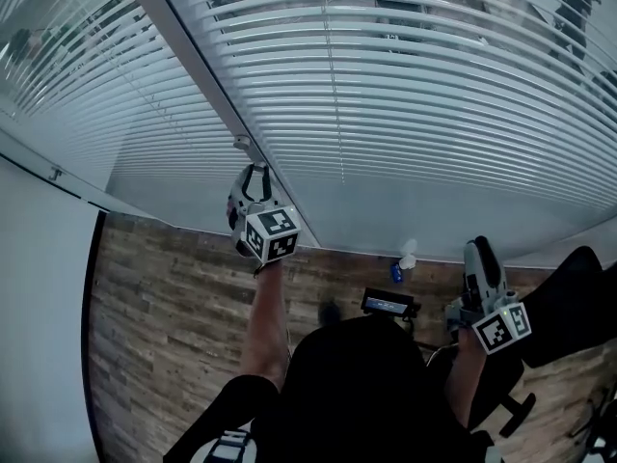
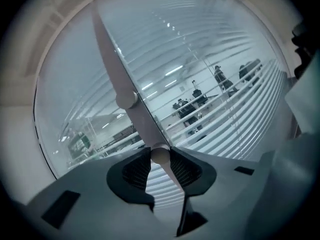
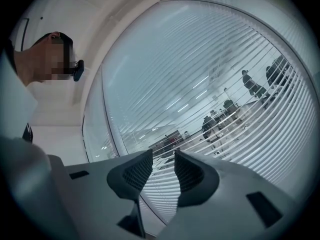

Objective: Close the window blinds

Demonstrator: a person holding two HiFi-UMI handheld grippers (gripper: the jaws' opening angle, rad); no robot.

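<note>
White horizontal blinds (image 1: 405,85) cover a wide glass wall, and their slats stand partly tilted, so an office beyond shows through. My left gripper (image 1: 253,174) is raised at the upright frame post between two panes. In the left gripper view a pale tilt wand (image 2: 116,69) runs down between its jaws, and the left gripper (image 2: 160,159) is shut on the wand, with both pads against a rounded joint. My right gripper (image 1: 479,249) hangs lower at the right, away from the blinds. In its own view the right gripper (image 3: 162,171) is open with nothing between the pads.
A white frame post (image 1: 207,85) divides the panes. Below lies a wood-pattern floor (image 1: 164,307), with a small blue and white item (image 1: 400,263) by the window base. A black office chair (image 1: 569,307) stands at the right. A plain white wall (image 1: 39,307) is at the left.
</note>
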